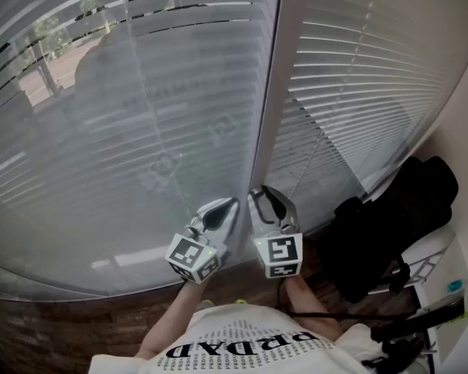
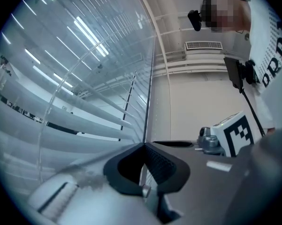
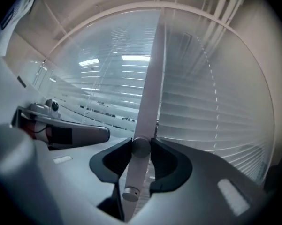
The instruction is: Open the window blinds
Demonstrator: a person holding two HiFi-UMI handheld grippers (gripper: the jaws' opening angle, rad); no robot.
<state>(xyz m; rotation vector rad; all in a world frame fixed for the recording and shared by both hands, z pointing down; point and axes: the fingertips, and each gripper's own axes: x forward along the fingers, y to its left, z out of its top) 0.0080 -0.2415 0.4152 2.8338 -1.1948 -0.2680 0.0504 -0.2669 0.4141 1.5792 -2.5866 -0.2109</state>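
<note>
Your left hand-held gripper: lower centre of the head view, just left of the window post. Its jaws are drawn together at the tips, and you have nothing in them that can be made out.

Left blind: fills the left half of the head view. Slats lie nearly flat; only a few rows at the upper left show slits of the outdoors.

Mullion: a pale upright post between the two blinds, centre frame.

Your right hand-held gripper: just right of the first, at the foot of the mullion. Its jaws stand fairly wide but are pressed on the tilt wand, one pad on each side of its round collar. The wand's capped end hangs below your grip.

Right blind: right half of the head view, slats angled down and mostly shut.

Black bag: lower right, well apart from both grippers.

Progress, as judged: you have the wand in hand, so the reach and grasp are done. The slats are not yet turned open, so the twisting is what is left.
</note>
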